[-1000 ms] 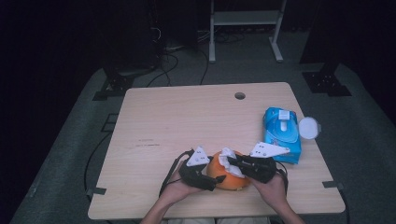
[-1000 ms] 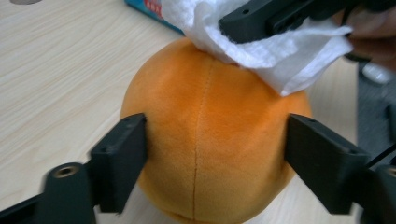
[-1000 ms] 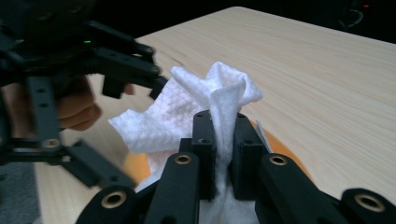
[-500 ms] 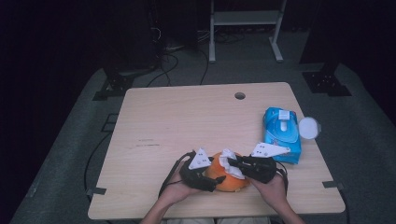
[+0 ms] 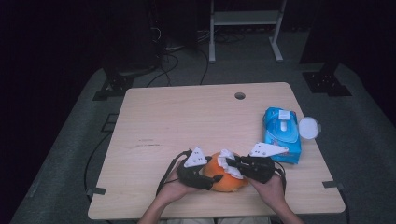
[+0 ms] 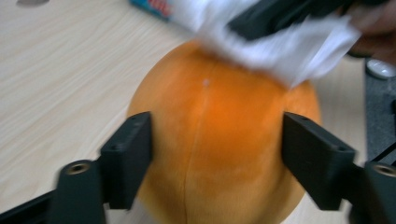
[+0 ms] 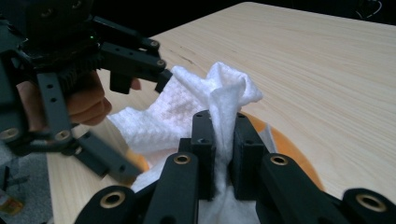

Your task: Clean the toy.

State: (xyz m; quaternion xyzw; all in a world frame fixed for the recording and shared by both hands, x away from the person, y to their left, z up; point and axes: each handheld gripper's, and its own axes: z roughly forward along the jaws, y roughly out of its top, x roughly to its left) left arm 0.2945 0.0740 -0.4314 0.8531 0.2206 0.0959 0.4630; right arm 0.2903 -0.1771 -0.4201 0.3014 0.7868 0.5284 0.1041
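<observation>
An orange plush ball (image 5: 225,181) rests on the table near the front edge. My left gripper (image 5: 211,179) comes in from the left. Its jaws have just been closing and now press on both flanks of the ball (image 6: 219,140). My right gripper (image 7: 223,135) is shut on a crumpled white wipe (image 7: 187,112) and holds it against the top of the ball (image 7: 292,151). From above, the right gripper (image 5: 232,164) reaches in from the right with the wipe (image 5: 227,155) at its tips. The wipe (image 6: 289,51) drapes over the ball's upper right in the left gripper view.
A blue pack of wipes (image 5: 281,133) lies at the table's right edge, with a round white lid (image 5: 309,127) beside it. The wooden table (image 5: 187,121) has a cable hole (image 5: 239,95) at the back. Cables and a metal stand are on the floor behind.
Both hands stay at the ball near the front edge. No clear shift of the ball or the wipe shows from above.
</observation>
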